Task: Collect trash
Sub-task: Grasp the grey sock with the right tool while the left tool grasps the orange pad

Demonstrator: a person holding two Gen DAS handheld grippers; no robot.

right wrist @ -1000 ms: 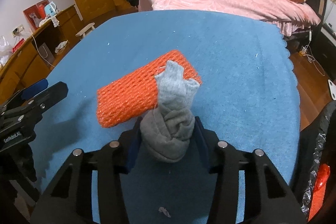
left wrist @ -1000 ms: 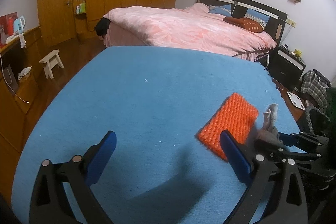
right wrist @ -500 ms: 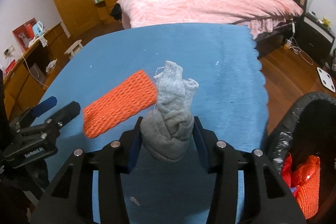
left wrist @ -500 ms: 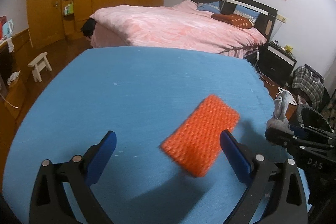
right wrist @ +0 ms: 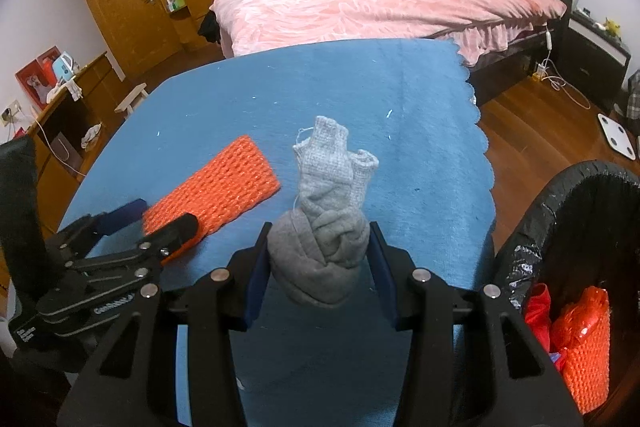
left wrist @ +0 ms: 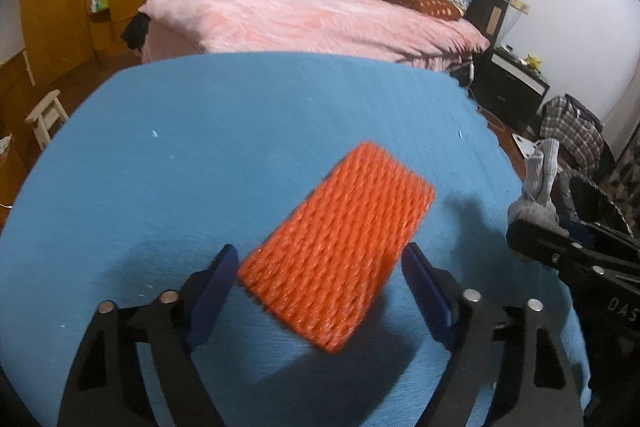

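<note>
An orange foam net point(left wrist: 340, 247) lies flat on the blue-covered table point(left wrist: 200, 147). My left gripper point(left wrist: 320, 283) straddles the net's near end. Its jaws are closing, with the blue pads point(left wrist: 216, 287) close beside the net's edges and a thin gap still showing. The right wrist view shows the same net point(right wrist: 224, 183) with the left gripper point(right wrist: 156, 223) around its end. My right gripper point(right wrist: 318, 267) is shut on a knotted grey sock bundle point(right wrist: 324, 187), held above the table's right part. That bundle point(left wrist: 540, 167) also shows at the right of the left wrist view.
A bin lined with a black bag point(right wrist: 560, 195) stands right of the table, with another orange net and red scraps point(right wrist: 584, 339) inside. Beyond the table are a pink bed point(left wrist: 320, 15), a small stool point(left wrist: 44, 115), wooden wardrobes and a nightstand point(left wrist: 512, 87).
My left gripper moved forward to the orange net, now straddles it, and its jaws have narrowed. My right gripper carried the sock bundle rightward, bringing the bin further into view.
</note>
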